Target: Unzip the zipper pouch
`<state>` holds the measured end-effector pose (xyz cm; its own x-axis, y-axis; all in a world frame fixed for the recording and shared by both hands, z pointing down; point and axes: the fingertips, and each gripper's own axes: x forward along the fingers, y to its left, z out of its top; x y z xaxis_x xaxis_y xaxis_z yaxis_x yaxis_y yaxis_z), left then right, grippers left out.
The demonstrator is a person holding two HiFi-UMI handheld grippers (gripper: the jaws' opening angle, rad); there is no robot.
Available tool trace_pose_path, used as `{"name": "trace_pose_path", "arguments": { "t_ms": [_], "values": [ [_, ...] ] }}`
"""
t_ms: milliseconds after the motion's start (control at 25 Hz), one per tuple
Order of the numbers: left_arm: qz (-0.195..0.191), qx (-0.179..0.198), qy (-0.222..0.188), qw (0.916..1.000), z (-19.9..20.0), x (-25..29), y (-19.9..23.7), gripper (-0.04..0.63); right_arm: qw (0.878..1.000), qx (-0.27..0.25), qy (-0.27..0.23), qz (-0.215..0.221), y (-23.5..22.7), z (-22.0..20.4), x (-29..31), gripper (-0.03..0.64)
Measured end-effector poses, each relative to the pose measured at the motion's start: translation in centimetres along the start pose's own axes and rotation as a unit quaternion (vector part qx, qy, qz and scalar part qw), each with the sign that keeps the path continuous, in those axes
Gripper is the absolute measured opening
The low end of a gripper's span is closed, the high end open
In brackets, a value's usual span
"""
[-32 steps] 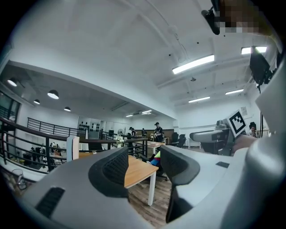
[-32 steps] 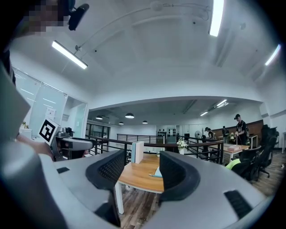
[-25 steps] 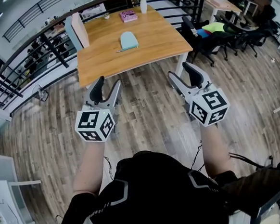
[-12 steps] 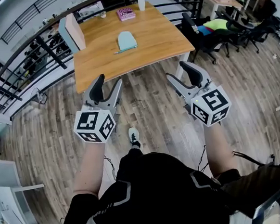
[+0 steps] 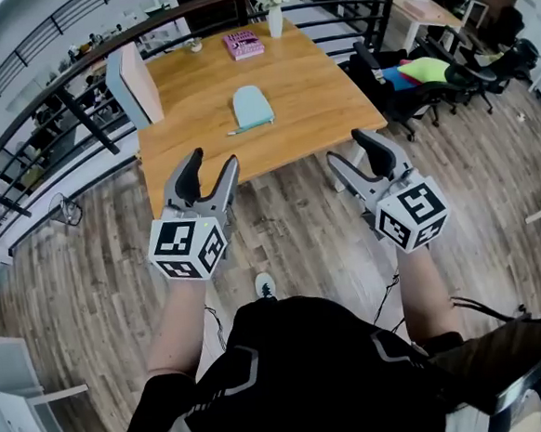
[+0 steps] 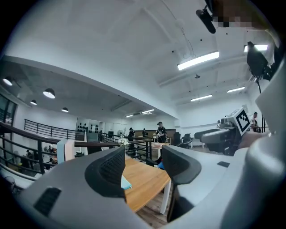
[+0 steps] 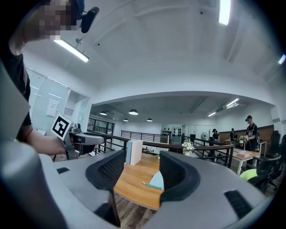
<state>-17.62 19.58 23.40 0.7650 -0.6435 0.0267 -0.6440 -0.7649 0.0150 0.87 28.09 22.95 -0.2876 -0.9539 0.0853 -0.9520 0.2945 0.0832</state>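
Observation:
The light blue zipper pouch [image 5: 253, 106] lies flat near the middle of the wooden table [image 5: 309, 114], its zipper edge toward me. Both grippers hover over the floor short of the table's near edge, pointing level at it. My left gripper [image 5: 211, 168] is open with nothing between its jaws, which have just been opening a little wider. My right gripper [image 5: 354, 153] is open and empty too. In the left gripper view a sliver of the pouch [image 6: 126, 183] shows beside the left jaw. The right gripper view frames the pouch [image 7: 156, 181] between the jaws, well ahead.
A pink book [image 5: 242, 43] and a vase of flowers [image 5: 273, 5] stand at the table's far end, and an upright white box [image 5: 134, 81] at its left edge. A black railing [image 5: 66, 101] runs behind. Office chairs [image 5: 427, 77] crowd the right side. My shoe [image 5: 265, 285] is on the wooden floor.
Both grippers have advanced toward the table with the person walking, so the table edge now sits close in front of the fingertips. Neither gripper has taken hold of anything.

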Motion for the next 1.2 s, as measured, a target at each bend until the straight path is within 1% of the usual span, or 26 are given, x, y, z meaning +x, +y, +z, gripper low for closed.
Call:
{"name": "trace_pose_path", "arguments": {
  "t_ms": [160, 320, 440, 600, 800, 1040, 1200],
  "values": [
    [-0.011, -0.002, -0.002, 0.9999, 0.1, 2.1, 3.5, 0.260, 1.000, 0.007, -0.004, -0.002, -0.4, 0.5, 4.1, 0.256],
    [-0.024, 0.000, 0.008, 0.9997, -0.7, 4.3, 6.5, 0.260, 1.000, 0.018, -0.001, -0.009, -1.3, 0.4, 8.3, 0.262],
    [-0.029, -0.008, 0.007, 0.9995, -0.8, 5.6, 8.5, 0.261, 1.000, 0.012, 0.009, -0.011, -1.8, 0.1, 10.9, 0.265],
    [-0.024, -0.014, 0.009, 0.9996, -1.5, 6.9, 11.5, 0.259, 1.000, 0.012, 0.015, -0.012, -2.1, -0.4, 13.9, 0.265],
    [-0.034, -0.032, 0.021, 0.9987, -2.7, 8.5, 13.5, 0.251, 0.999, 0.034, 0.031, -0.011, -2.6, -2.2, 16.8, 0.267],
    [-0.024, -0.031, 0.021, 0.9990, -3.0, 10.5, 14.9, 0.247, 0.999, 0.031, 0.031, -0.002, -4.5, -2.3, 19.4, 0.265],
    [0.001, -0.026, 0.024, 0.9994, -3.4, 12.4, 15.5, 0.247, 0.999, 0.031, 0.018, 0.021, -6.8, -2.6, 21.1, 0.265]
  ]
}}
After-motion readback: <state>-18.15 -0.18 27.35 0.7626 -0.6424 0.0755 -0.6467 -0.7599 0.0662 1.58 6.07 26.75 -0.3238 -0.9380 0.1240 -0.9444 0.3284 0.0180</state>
